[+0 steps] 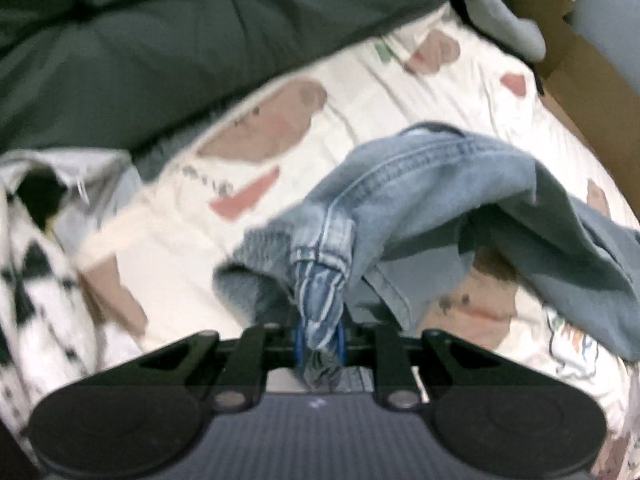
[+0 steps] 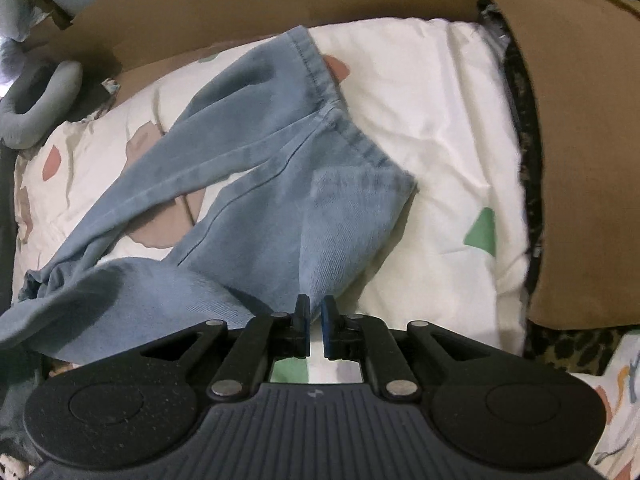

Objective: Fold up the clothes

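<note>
On a bed spread with a cream printed sheet, the left tongs are clenched on a bunched seam of a pair of pale blue jeans, which hang lifted and twisted from that pinch, with a black-and-white patterned garment lying at the left edge and a dark green duvet behind. Further right, the right tongs sit nearly closed with a narrow gap between the blue pads and nothing seen between them, just at the near edge of the jeans, whose two legs sprawl apart across the sheet toward a cardboard box and a brown cushion. The risk appears to be in the single narrow pinch: the heavy denim could slip free, or the legs could drag and twist further, leaving any fold crooked. The blurred left view suggests quick motion, which could add to it.
</note>
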`<action>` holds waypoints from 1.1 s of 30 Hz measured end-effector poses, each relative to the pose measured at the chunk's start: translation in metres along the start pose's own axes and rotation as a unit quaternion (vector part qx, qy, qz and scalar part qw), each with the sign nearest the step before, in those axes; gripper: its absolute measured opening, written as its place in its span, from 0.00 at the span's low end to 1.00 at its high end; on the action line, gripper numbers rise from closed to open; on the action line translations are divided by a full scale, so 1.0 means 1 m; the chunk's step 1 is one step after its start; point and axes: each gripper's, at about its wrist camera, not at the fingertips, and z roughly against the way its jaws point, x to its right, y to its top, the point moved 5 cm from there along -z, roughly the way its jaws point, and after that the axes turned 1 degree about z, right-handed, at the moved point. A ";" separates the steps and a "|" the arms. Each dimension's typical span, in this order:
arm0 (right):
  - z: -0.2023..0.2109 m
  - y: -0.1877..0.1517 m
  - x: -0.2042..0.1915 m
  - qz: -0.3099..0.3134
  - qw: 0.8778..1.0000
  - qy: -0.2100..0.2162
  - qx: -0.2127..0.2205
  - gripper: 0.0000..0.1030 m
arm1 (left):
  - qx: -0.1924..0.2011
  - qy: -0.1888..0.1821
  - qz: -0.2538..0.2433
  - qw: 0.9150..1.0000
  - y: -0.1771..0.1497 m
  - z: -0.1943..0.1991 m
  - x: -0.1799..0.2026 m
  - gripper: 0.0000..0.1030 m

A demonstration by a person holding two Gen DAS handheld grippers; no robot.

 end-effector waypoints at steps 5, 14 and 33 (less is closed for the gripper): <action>0.016 0.003 0.004 -0.004 1.000 -0.003 0.011 0.07 | -0.025 0.001 -0.002 1.000 -0.031 -0.014 0.006 0.15; 0.040 0.021 -0.008 0.007 0.998 0.032 0.051 0.16 | -0.063 0.004 0.012 0.998 -0.061 -0.032 0.000 0.18; -0.052 0.073 -0.068 0.045 0.998 0.050 -0.013 0.40 | -0.024 -0.054 0.144 0.988 -0.040 0.015 -0.030 0.59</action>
